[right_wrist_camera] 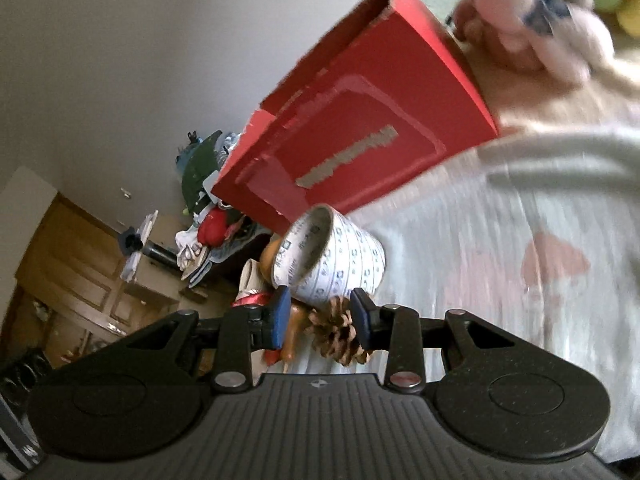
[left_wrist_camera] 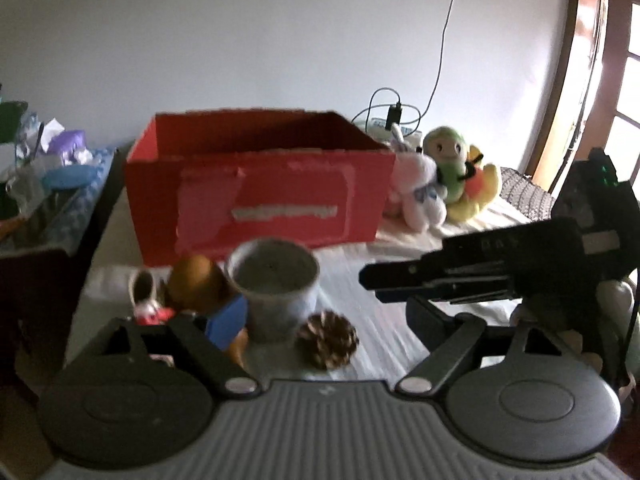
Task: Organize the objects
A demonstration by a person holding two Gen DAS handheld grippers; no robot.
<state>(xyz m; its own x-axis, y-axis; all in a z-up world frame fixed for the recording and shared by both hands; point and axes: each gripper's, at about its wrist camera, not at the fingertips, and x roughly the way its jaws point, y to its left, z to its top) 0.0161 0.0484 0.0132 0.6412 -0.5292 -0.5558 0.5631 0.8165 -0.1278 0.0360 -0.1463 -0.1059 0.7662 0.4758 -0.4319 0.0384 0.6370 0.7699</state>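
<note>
Between the blue pads of the right gripper (right_wrist_camera: 320,322) lies the pine cone (right_wrist_camera: 340,336), low on the white bedspread (right_wrist_camera: 520,320), just in front of the patterned paper cup (right_wrist_camera: 340,260); whether the pads press its scales or only flank it I cannot tell, since the cone fills most of the gap but the contact lines are blurred; the jaws stand partly apart either way. From the left wrist view the same cone sits beside the cup and a brown bear figure in a blue shirt (left_wrist_camera: 216,300), with the red cardboard box (left_wrist_camera: 260,184) behind them, open at the top and probably the place the objects belong.

The risks, as I judge them: the cone is brittle and uneven, so a grip on the scale tips could slip or break them; the cup stands touching or nearly touching the cone and looks light, so a sideways drag could topple it onto the bear; the right gripper is rolled well over, which makes a level lift into the box harder.

The left gripper (left_wrist_camera: 280,320) has its jaws wide apart and empty, though its left finger is hidden behind the toys; a small red and white figure (left_wrist_camera: 146,304) is too blurred to name; the box's inside cannot be seen; plush toys (left_wrist_camera: 440,176) beyond it are soft with motion blur.
</note>
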